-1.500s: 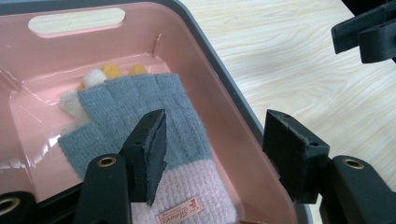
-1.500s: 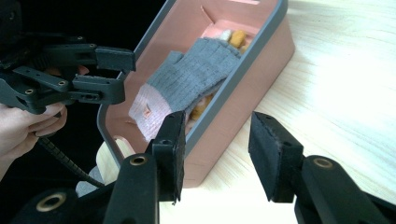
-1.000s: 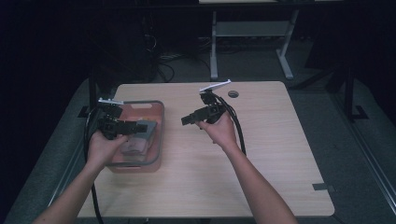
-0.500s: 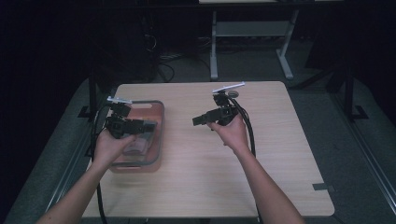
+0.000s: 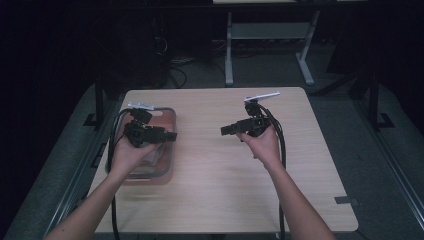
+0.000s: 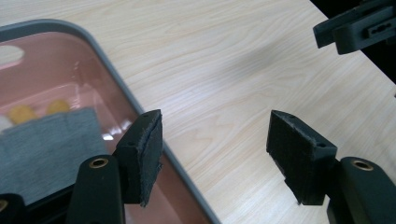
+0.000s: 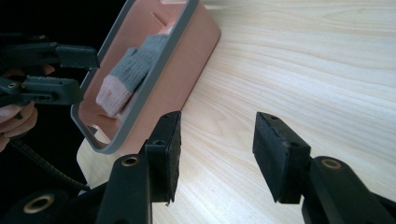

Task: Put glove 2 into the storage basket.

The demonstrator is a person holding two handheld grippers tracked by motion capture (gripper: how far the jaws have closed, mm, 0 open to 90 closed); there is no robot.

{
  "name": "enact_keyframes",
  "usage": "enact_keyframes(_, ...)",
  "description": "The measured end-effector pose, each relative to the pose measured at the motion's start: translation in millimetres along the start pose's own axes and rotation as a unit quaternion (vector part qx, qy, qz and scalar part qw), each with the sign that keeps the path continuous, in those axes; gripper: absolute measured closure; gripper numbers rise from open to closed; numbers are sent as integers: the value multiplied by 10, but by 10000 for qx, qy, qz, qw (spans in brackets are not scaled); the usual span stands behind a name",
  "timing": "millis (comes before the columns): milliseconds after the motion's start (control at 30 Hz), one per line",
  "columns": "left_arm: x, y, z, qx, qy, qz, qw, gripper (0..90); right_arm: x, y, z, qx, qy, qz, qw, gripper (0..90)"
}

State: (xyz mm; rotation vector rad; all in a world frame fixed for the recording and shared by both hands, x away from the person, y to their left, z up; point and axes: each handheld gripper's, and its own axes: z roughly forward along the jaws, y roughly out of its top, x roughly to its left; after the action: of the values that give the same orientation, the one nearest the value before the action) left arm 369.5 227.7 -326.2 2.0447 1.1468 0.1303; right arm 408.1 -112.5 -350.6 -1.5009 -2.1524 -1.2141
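My left gripper hangs over the pink bin, jaws wide and empty; my right gripper gapes over bare wooden table. A grey sock, probably, lies in the bin. Beyond, dim floor and a desk frame.

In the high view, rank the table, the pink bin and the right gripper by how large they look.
1. The table, by far the largest.
2. The pink bin, partly hidden behind the left hand.
3. The right gripper, smallest, though it is held above the table and nearer the camera, so it looks somewhat bigger than it is.
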Motion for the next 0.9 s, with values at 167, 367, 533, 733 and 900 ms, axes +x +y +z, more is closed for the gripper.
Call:
enact_keyframes(167,-85,21,65,50,-90,53,9999,359,-69,-44,-32,-6,-41,40,10000,508)
enact_keyframes(367,-165,47,114,57,-170,108,9998,356,-137,-96,-88,-11,-64,79,9999,504)
enact_keyframes(533,-242,64,173,77,-218,175,9996,351,-195,-130,-162,-46,-111,121,9999,502)
enact_keyframes(733,-325,78,261,116,-296,217,9993,345,-283,-194,-228,-76,-157,231,9996,501)
enact_keyframes(900,-381,72,318,158,-350,279,9989,341,-353,-251,-281,-90,-205,275,9994,499)
